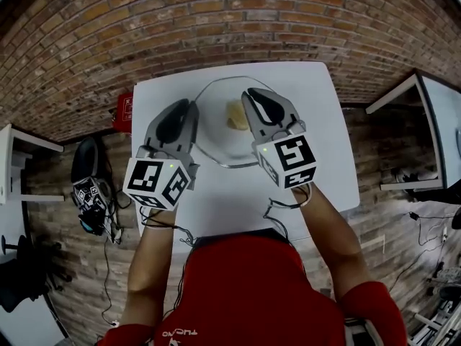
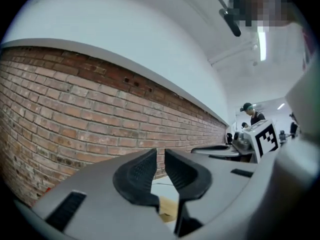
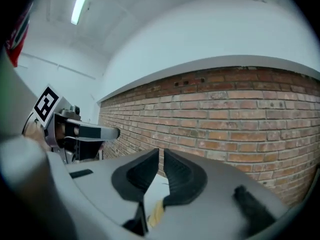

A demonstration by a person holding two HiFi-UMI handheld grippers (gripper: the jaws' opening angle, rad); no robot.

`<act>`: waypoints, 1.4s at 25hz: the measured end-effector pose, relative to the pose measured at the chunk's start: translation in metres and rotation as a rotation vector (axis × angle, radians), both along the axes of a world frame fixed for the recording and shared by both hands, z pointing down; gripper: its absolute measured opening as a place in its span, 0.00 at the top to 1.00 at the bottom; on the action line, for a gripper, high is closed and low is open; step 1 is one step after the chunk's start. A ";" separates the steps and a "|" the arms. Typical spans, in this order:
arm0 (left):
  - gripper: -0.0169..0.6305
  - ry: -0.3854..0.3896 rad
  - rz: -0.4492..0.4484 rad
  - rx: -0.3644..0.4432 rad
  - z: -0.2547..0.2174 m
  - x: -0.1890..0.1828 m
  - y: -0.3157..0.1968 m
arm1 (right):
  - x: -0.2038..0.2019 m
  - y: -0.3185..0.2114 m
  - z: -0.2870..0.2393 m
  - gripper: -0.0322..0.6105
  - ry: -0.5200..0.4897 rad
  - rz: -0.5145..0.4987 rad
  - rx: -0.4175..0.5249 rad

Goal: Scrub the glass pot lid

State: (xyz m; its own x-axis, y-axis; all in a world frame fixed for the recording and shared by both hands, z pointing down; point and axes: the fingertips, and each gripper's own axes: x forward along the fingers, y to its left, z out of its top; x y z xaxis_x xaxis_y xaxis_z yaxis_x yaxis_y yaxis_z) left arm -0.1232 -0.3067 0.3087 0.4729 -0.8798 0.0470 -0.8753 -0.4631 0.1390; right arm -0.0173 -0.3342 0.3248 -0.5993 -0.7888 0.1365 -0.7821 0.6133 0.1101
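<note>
The glass pot lid (image 1: 216, 150) lies on the white table (image 1: 310, 99) with a yellow sponge (image 1: 235, 115) on it. Both grippers hang above the table, pointing level at the brick wall. My left gripper (image 1: 191, 107) is over the lid's left rim and my right gripper (image 1: 249, 94) over its right part, beside the sponge. In the left gripper view the jaws (image 2: 161, 155) stand a narrow slit apart with nothing between them; the sponge (image 2: 168, 209) shows far below. The right gripper (image 3: 161, 154) looks the same, with the sponge (image 3: 156, 214) beneath.
A brick wall (image 1: 216, 20) stands behind the table. A red object (image 1: 124, 112) sits by the table's left edge. On the floor at left lies a black device with a marker cube (image 1: 90, 193). White desks stand at right (image 1: 432, 114) and left (image 1: 18, 150).
</note>
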 end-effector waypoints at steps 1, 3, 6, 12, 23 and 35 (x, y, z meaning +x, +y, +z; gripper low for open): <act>0.89 -0.010 0.001 0.018 -0.005 0.003 0.004 | -0.002 0.005 -0.006 0.88 -0.007 -0.015 0.013; 0.91 -0.027 0.002 0.050 -0.014 0.009 0.013 | -0.006 0.016 -0.017 0.88 -0.032 -0.045 0.032; 0.93 -0.032 0.003 0.086 -0.024 0.014 0.024 | -0.012 0.028 -0.028 0.89 -0.073 -0.079 0.041; 0.94 -0.044 0.010 0.120 -0.028 0.025 0.042 | -0.020 0.046 -0.031 0.90 -0.117 -0.112 0.024; 0.94 -0.026 0.021 0.085 -0.020 0.023 0.045 | -0.023 0.057 -0.027 0.90 -0.096 -0.097 0.035; 0.95 -0.034 0.029 0.081 -0.015 0.025 0.040 | -0.018 0.052 -0.022 0.90 -0.074 -0.073 0.034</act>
